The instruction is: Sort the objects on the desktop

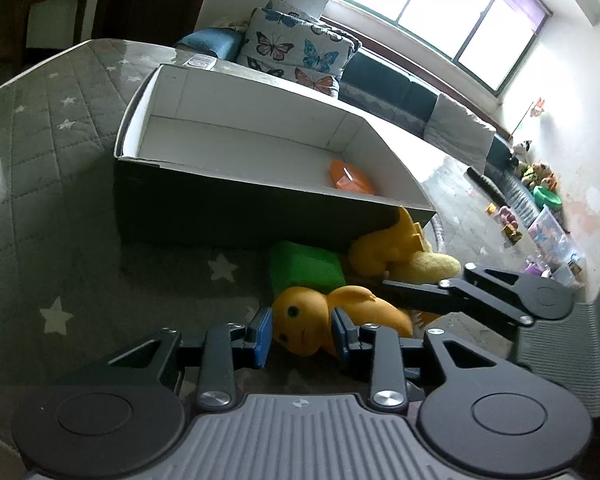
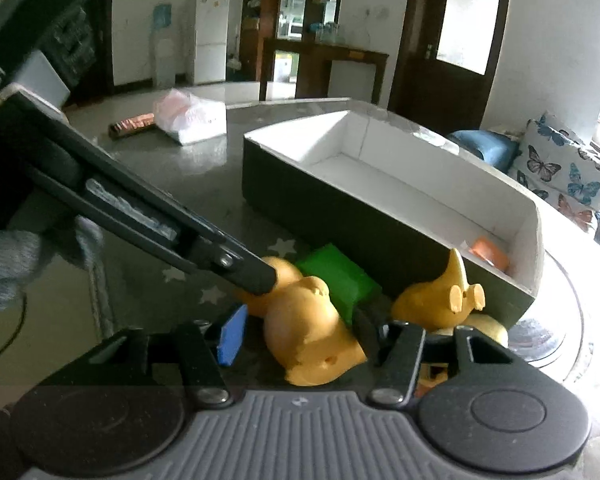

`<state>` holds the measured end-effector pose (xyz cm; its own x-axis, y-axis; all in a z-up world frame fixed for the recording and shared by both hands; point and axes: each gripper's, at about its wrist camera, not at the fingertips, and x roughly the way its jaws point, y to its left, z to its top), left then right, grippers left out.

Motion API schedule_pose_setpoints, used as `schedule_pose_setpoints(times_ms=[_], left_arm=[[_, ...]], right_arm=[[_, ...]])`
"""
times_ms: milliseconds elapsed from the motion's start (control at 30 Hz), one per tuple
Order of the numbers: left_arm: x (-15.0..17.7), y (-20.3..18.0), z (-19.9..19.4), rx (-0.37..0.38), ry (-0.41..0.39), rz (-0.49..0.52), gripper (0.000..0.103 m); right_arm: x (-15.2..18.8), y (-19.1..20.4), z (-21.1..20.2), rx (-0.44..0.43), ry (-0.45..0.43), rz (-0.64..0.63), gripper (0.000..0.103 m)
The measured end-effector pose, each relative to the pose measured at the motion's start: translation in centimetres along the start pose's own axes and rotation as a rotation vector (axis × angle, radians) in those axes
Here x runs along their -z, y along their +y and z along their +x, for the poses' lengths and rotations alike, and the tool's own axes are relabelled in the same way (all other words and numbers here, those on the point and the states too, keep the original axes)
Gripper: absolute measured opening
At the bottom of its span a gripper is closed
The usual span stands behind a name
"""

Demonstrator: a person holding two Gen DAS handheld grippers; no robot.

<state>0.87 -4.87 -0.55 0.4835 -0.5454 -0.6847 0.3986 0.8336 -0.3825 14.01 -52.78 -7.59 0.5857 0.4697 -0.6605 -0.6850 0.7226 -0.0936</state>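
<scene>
Nearest item, left wrist view: left gripper (image 1: 302, 334), blue-padded fingers (image 1: 263, 336) set on either side of a yellow plush duck's (image 1: 300, 326) head, pads at or very near its sides; whether they actually squeeze it cannot be told. Same duck, right wrist view (image 2: 308, 336): lies on the table between the right gripper's (image 2: 300, 336) fingers, which are spread wider than the toy's body, one blue pad (image 2: 232, 334) standing apart from it, so that claw is open. Left gripper seen from the right camera as a long black arm (image 2: 148, 216) slanting down to the duck's head end. Right gripper seen from the left camera as a black linkage (image 1: 480, 292) beside the duck's body. Green block (image 1: 304, 270), just behind the duck, close to the box wall. Second yellow plush toy (image 1: 396, 248), with pig-like snout in the right view (image 2: 444, 296), leaning at the box's near corner. Cardboard box (image 1: 228, 208), dark outside, white inside, open-topped, on the table; one orange object (image 1: 350, 178) in its far right corner. Table cover (image 1: 52, 184): grey quilted cloth with white stars. Butterfly-print cushion (image 1: 296, 48) on a sofa beyond the table. White plastic bag (image 2: 190, 116) at the table's far side.
</scene>
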Motion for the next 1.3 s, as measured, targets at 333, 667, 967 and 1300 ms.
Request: schedule_pose_setpoints(times_ms=[333,667,967,1300], left_arm=[[-0.3,1.3,0.7,0.071,0.014,-0.108,0.035],[-0.9,1.8,1.6,0.085,0.027,-0.185,0.041],[-0.8,2.8,2.7,0.106,0.045,-0.282,0.044],[-1.9,0.5,-0.8,0.088,-0.010,-0.219,0.044]], right_arm=[[0.7,-0.6,-0.1,-0.066,0.066,0.103,0.045],[0.0,-0.4,0.9,-0.044,0.053,0.161,0.044],[0.5,-0.4,1.0,-0.045,0.035,0.220,0.042],[0.0,-0.2,-1.8,-0.047,-0.041,0.224,0.041]])
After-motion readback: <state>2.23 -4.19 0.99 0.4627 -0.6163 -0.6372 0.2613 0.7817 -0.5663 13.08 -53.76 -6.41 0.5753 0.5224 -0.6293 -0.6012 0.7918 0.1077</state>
